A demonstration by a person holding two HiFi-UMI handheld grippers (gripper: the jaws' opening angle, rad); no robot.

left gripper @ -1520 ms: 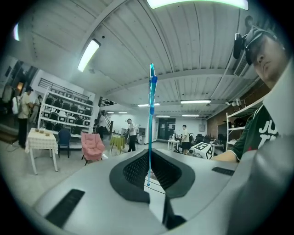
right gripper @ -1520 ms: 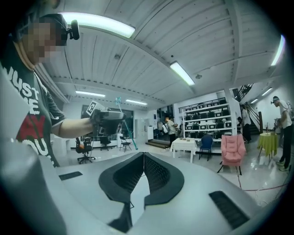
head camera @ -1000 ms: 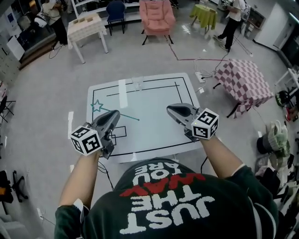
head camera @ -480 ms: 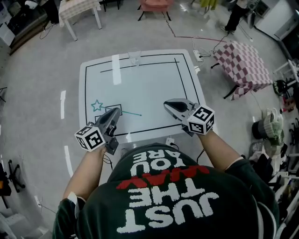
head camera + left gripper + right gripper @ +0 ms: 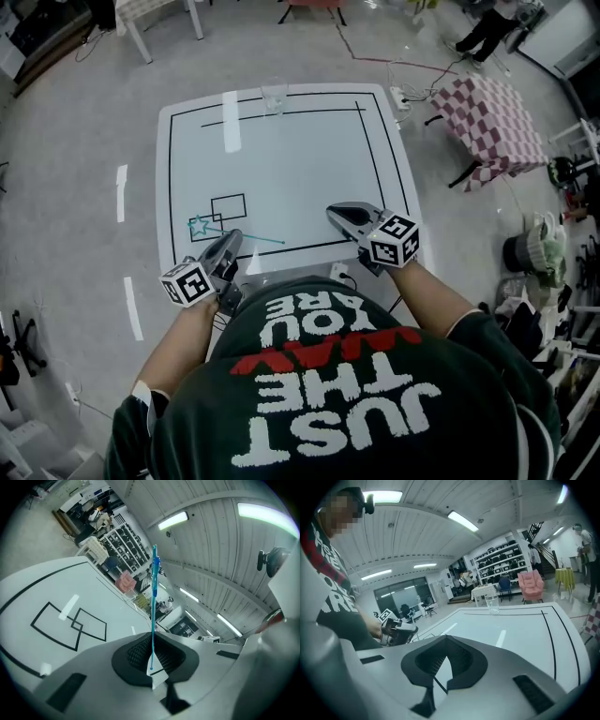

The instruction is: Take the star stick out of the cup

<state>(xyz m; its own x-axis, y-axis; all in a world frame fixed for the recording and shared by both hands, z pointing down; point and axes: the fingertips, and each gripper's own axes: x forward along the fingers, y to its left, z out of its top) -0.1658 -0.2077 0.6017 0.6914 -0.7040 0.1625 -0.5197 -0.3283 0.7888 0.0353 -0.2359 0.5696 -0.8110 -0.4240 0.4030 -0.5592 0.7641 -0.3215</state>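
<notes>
only left gripper view shows left gripper [image 5: 152, 666] fingers clamped on star stick [image 5: 153, 602]; right gripper [image 5: 438, 679] fingers together.

My left gripper [image 5: 231, 238] is grey with black ribbed pads and a black-and-white marker cube, and my right gripper [image 5: 337, 215] is the same. The star stick [image 5: 199, 226] is teal. The table [image 5: 291, 159] is white with black lines. The cup [image 5: 274, 95], at twelve o'clock, is clear. The cloth [image 5: 495, 117], at two o'clock, is pink-and-white checked.
</notes>
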